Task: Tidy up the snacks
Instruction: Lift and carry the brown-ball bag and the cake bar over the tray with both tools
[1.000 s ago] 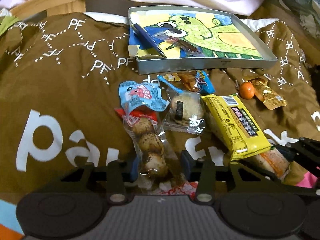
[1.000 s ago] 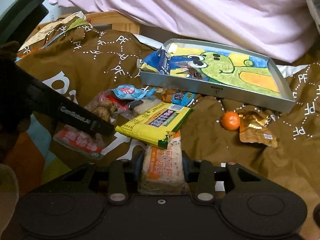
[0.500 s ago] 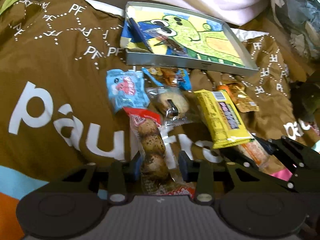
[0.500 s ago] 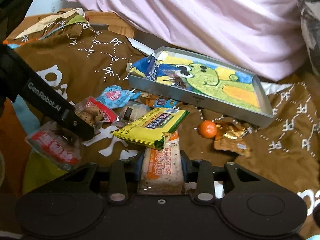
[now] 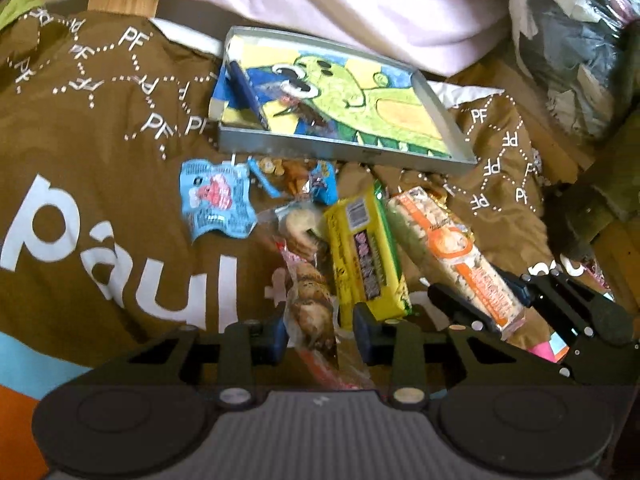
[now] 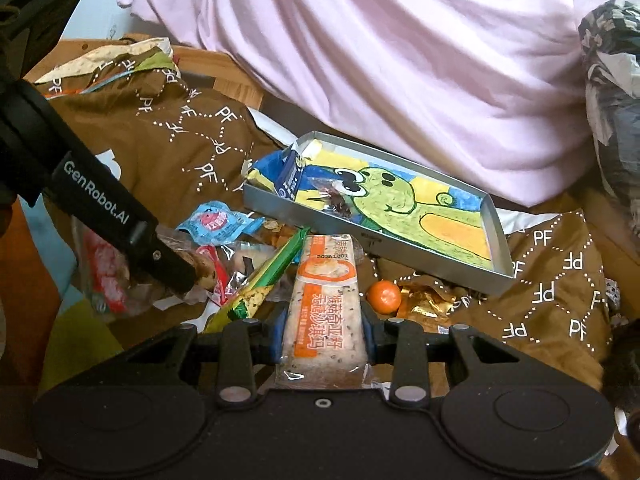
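My left gripper (image 5: 319, 334) is shut on a clear pack of brown speckled balls (image 5: 310, 308), held off the brown cloth. My right gripper (image 6: 322, 336) is shut on a long white-and-orange snack bar (image 6: 324, 296), also seen as the snack bar (image 5: 452, 256) in the left wrist view. A yellow pack (image 5: 364, 256) leans between the two. Past them lie a light blue pouch (image 5: 216, 200), a blue snack bag (image 5: 296, 176) and a clear cookie pack (image 5: 300, 224). The metal tray (image 5: 344, 148) with a green dinosaur picture holds a dark blue packet (image 5: 244, 88).
A small orange ball (image 6: 384, 296) and a gold wrapper (image 6: 428, 300) lie in front of the tray's right end. A pink sheet (image 6: 400, 60) rises behind the tray. A dark plastic bag (image 5: 580, 48) sits at the far right, and a wooden frame (image 5: 120, 0) at the far left.
Both grippers have risen with their packs. The white-and-orange bar has come out from under the yellow pack, which has tipped onto its edge.
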